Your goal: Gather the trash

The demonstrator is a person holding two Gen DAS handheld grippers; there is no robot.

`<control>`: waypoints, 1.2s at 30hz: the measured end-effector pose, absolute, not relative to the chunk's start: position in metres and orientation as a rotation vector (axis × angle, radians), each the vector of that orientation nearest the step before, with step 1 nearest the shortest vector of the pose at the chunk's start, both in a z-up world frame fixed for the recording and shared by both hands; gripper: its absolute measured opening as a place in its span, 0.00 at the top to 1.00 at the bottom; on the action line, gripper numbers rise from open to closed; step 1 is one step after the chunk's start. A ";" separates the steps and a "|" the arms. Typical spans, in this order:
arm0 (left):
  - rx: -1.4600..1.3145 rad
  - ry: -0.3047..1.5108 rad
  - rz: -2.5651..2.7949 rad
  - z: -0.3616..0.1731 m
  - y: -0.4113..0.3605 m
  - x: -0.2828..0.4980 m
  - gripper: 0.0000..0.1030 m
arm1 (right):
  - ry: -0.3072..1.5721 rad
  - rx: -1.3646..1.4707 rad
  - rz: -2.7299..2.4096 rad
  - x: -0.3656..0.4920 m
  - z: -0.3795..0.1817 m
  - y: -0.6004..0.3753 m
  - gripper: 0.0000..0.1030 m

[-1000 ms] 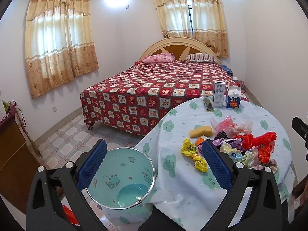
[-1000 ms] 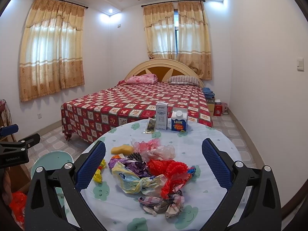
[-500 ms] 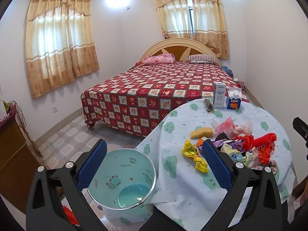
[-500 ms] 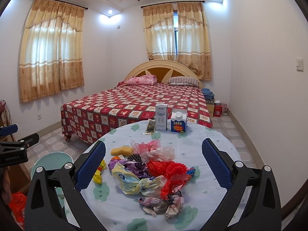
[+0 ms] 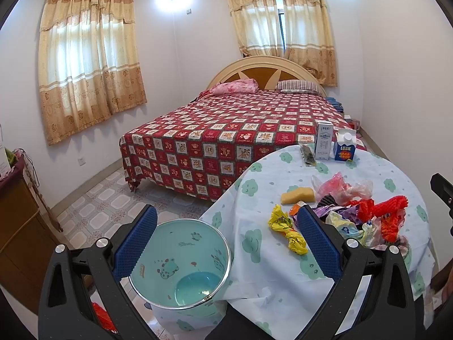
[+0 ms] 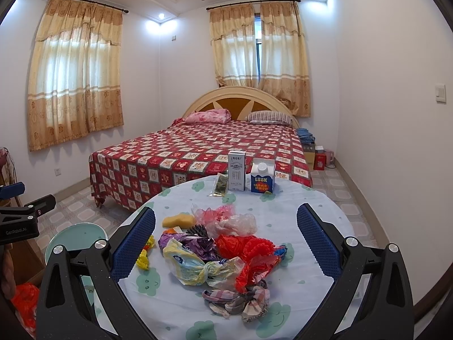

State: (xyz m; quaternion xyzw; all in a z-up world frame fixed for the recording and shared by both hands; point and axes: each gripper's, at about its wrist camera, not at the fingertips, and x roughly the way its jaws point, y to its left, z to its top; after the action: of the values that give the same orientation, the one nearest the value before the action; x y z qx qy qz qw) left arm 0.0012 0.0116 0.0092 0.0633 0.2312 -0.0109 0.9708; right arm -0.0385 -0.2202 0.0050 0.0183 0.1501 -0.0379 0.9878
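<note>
Right wrist view: right gripper (image 6: 226, 240) wide open, empty, above trash pile (image 6: 220, 252) on table (image 6: 297, 198).

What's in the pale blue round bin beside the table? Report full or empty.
Empty, as far as shown. The left wrist view looks straight into the pale blue round bin, and its bare bottom and printed inner wall show with no trash inside.

I see a round table (image 6: 305, 198) with a pale cloth with green clouds on it. In the middle of the frame lies a heap of crumpled wrappers (image 6: 215, 252). A yellow sponge (image 6: 178, 220) sits at its upper left. Higher up stand a white carton (image 6: 236, 171) and a blue carton (image 6: 262, 178), side by side. On the tiled floor (image 5: 107, 206), lower left, stands a blue bin (image 5: 181, 266).
</note>
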 end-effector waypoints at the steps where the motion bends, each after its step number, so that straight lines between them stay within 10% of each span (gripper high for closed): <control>1: 0.128 0.467 -0.022 0.009 0.011 0.001 0.06 | 0.302 0.037 -0.075 -0.038 0.005 -0.220 0.05; 36: 0.137 0.488 -0.006 0.001 0.018 0.009 0.06 | 0.320 0.025 -0.105 -0.029 -0.011 -0.222 0.05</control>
State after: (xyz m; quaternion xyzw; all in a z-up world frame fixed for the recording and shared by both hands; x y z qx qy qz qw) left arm 0.0088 0.0185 0.0012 0.0675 0.2415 -0.0031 0.9680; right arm -0.0289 -0.2220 -0.0115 0.0122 0.1592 -0.0521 0.9858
